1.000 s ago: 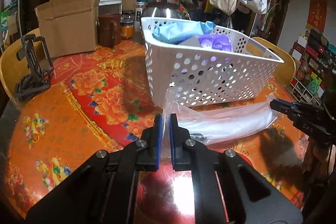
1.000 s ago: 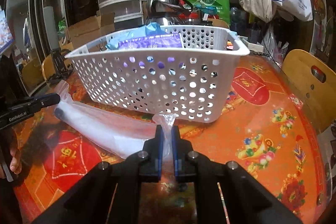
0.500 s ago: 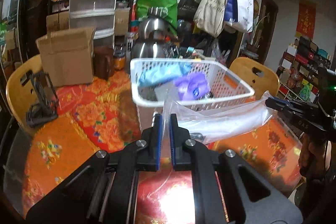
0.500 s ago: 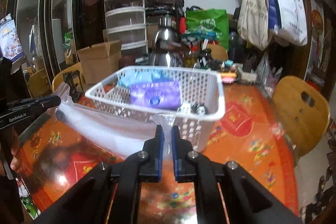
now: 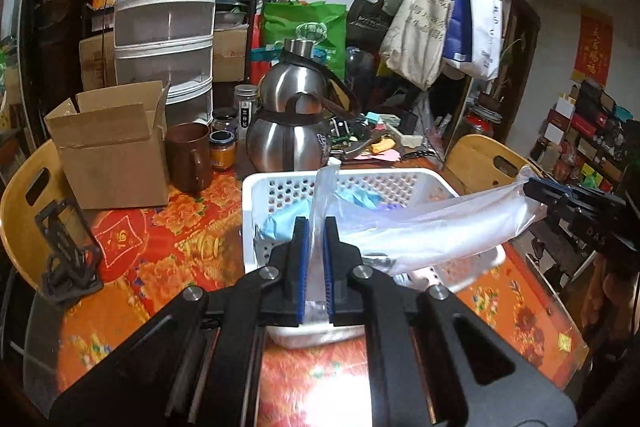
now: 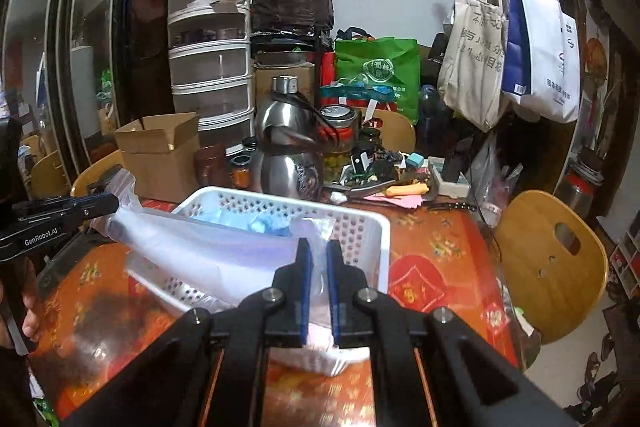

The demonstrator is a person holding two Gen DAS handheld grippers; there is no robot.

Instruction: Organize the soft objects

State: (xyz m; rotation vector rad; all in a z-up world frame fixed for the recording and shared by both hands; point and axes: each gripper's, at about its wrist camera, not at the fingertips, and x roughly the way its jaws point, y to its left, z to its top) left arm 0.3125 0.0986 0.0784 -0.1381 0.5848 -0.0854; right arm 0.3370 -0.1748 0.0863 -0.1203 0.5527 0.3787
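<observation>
A long clear plastic bag [image 5: 432, 227] with something white inside hangs stretched above the white perforated basket [image 5: 256, 187]. My left gripper [image 5: 314, 227] is shut on one end of the bag. My right gripper [image 6: 316, 251] is shut on the other end of the bag [image 6: 208, 251]. The basket [image 6: 360, 223] sits on the red floral tablecloth and holds blue and purple soft packs [image 5: 360, 197]. Each gripper shows in the other's view: the right one [image 5: 532, 187] at the right edge, the left one [image 6: 108, 203] at the left edge.
Behind the basket stand two steel kettles [image 5: 288, 135], a brown mug [image 5: 188, 157], jars and an open cardboard box [image 5: 112, 147]. A black stand [image 5: 64, 251] sits at the table's left. Wooden chairs [image 6: 552, 263] flank the table. Bags hang on a coat rack [image 5: 440, 19].
Both grippers have lifted the plastic bag from the table in front of the basket up and over the basket. The basket now lies below the bag.
</observation>
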